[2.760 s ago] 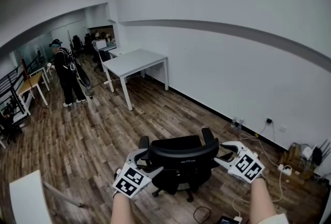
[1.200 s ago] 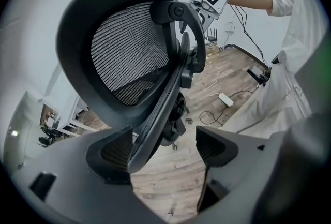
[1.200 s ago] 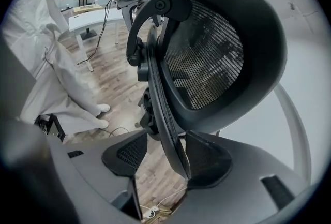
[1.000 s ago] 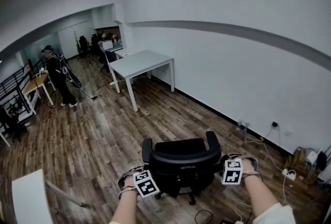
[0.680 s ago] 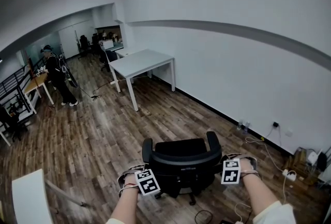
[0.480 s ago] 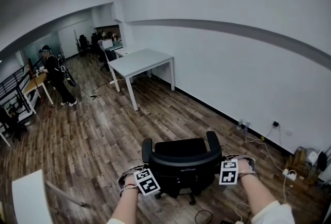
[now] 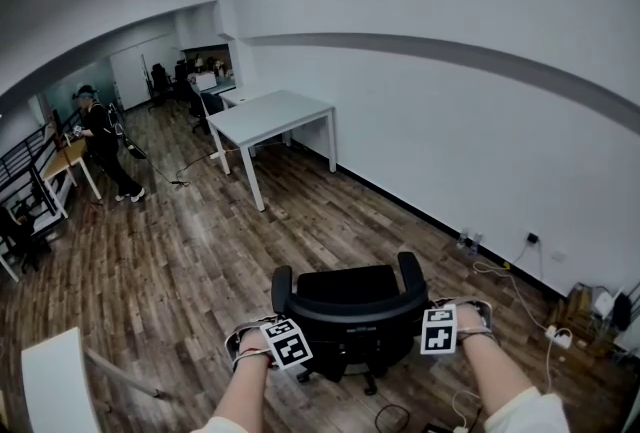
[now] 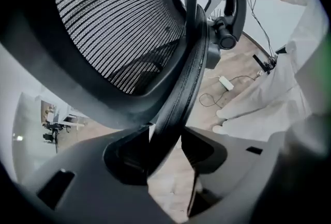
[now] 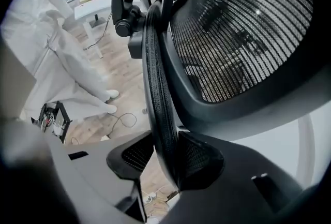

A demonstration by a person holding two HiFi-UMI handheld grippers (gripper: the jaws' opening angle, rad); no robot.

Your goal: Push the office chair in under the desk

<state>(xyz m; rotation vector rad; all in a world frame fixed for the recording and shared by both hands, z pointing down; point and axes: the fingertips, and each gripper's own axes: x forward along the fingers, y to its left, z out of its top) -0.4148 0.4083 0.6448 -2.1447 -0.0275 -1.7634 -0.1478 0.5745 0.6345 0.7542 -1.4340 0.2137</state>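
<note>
The black mesh office chair stands on the wood floor right in front of me, its back toward me. A white desk stands farther off by the wall. My left gripper is at the left edge of the backrest and my right gripper at the right edge. In the left gripper view the backrest rim runs between the closing jaws of the left gripper, with a gap still showing at one pad. The right gripper is closing around the rim too, its pads close against it.
A person stands far left among more desks. Cables and a power strip lie along the right wall. A white tabletop corner juts in at bottom left. My own white-clad legs are behind the chair.
Both grippers have slid in from beside the chair onto the backrest's two edges. The person at the far left has walked a little farther away.
</note>
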